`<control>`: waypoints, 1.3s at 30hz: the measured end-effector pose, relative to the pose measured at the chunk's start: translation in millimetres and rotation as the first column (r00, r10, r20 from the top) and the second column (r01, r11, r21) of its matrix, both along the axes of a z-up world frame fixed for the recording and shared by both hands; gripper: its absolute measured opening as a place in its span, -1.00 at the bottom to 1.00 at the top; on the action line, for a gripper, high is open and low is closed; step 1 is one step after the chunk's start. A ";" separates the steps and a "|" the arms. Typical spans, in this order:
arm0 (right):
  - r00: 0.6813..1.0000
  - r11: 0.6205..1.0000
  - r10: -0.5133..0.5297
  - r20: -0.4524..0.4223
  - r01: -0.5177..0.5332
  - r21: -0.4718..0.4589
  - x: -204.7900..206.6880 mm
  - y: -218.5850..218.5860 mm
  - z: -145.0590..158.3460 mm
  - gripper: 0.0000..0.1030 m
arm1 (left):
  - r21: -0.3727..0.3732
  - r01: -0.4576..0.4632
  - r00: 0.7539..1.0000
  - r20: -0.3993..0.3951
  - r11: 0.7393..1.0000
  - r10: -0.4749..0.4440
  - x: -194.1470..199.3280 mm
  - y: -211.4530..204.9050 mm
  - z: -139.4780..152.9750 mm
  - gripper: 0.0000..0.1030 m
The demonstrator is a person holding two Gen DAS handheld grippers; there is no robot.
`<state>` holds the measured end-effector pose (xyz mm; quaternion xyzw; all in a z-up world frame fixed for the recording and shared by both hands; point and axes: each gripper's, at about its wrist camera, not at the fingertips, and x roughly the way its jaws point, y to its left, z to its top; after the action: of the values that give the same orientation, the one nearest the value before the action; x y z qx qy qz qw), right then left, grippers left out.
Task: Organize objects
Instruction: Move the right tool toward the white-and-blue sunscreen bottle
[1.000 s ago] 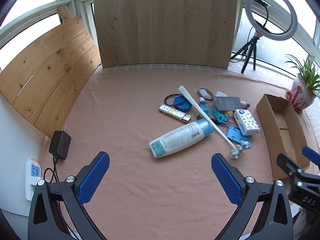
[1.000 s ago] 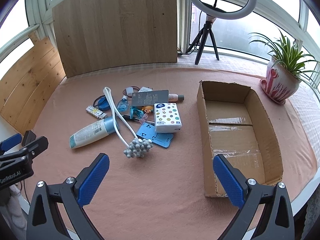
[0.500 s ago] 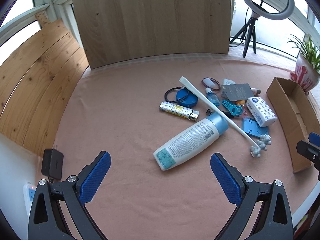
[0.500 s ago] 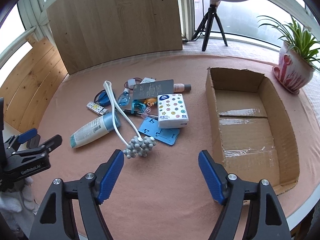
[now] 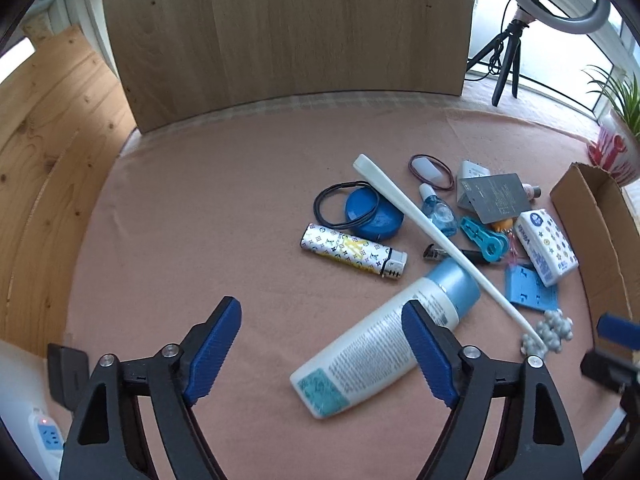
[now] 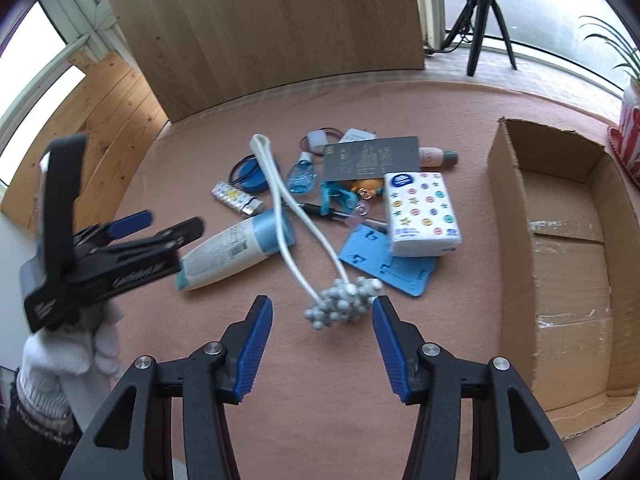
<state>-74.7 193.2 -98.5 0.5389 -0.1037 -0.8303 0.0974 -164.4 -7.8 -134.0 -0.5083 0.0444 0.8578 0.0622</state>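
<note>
A pile of small items lies on the pink cloth. A white lotion bottle (image 5: 384, 340) with a blue cap lies on its side, its bottom end between the open fingers of my left gripper (image 5: 320, 324). A white massager stick (image 6: 288, 208) ends in a grey ball cluster (image 6: 340, 304), which sits just ahead of my open right gripper (image 6: 322, 312). A patterned tissue pack (image 6: 420, 212), a blue card holder (image 6: 384, 268), a patterned lighter (image 5: 352, 250) and a blue round tin (image 5: 372, 214) lie among them. An open cardboard box (image 6: 568, 264) stands to the right.
A wooden board (image 5: 280, 32) stands at the back and wooden planks (image 5: 44, 152) line the left. A ring light tripod (image 6: 484, 12) and a potted plant (image 5: 616, 136) stand at the far right. A power strip (image 5: 46, 436) and black adapter (image 5: 66, 368) sit at lower left.
Both grippers have moved forward and down toward the pile. The left one now frames the lotion bottle, the right one has narrowed and come up to the massager's ball cluster.
</note>
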 end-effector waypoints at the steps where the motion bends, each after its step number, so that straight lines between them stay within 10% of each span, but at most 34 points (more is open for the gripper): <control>1: 1.000 1.000 0.004 0.005 -0.004 -0.011 0.7 -1.2 -1.0 -0.06 | 0.015 0.003 1.000 0.014 1.000 -0.003 -5.3 -1.1 -3.4 0.59; 29: 0.999 0.999 0.025 0.025 -0.026 0.044 -0.4 -7.3 -12.4 -0.08 | 0.230 0.041 0.976 0.201 0.972 -0.089 -40.7 -10.5 -43.3 0.41; 39: 0.999 1.000 0.010 0.036 -0.009 -0.028 3.0 1.4 -4.8 -0.08 | 0.333 0.089 0.960 0.224 0.939 -0.171 14.1 0.7 -44.3 0.30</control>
<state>-71.7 194.5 -103.3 0.5530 -0.1145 -0.8183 0.1069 -150.2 -7.0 -178.3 -0.5911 -0.0697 0.7767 0.2060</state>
